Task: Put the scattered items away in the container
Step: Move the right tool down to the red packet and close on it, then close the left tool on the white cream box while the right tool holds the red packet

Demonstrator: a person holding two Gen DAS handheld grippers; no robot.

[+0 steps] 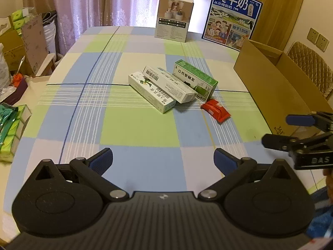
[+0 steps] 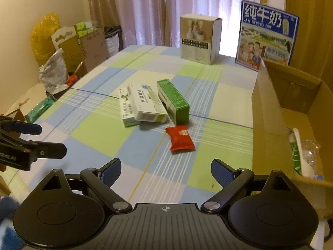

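Note:
Three cartons lie together mid-table: a white-green box (image 1: 151, 92) (image 2: 127, 110), a white box with a barcode (image 1: 169, 84) (image 2: 146, 104) resting across it, and a green box (image 1: 195, 79) (image 2: 173, 101). A red packet (image 1: 215, 108) (image 2: 180, 138) lies just in front of them. The open cardboard box (image 1: 276, 87) (image 2: 270, 114) stands at the right and holds a few items (image 2: 301, 152). My left gripper (image 1: 163, 161) is open and empty, above the near table. My right gripper (image 2: 166, 171) is open and empty, short of the red packet. Each gripper shows in the other's view (image 1: 287, 130) (image 2: 45, 138).
The table has a checked cloth (image 1: 133, 125) (image 2: 100, 133). A beige product box (image 1: 173, 17) (image 2: 199, 39) and a blue milk carton sign (image 1: 231, 16) (image 2: 268, 35) stand at the far edge. Bags, tissue packs and cartons (image 1: 12, 104) (image 2: 68, 48) crowd the left side beyond the table.

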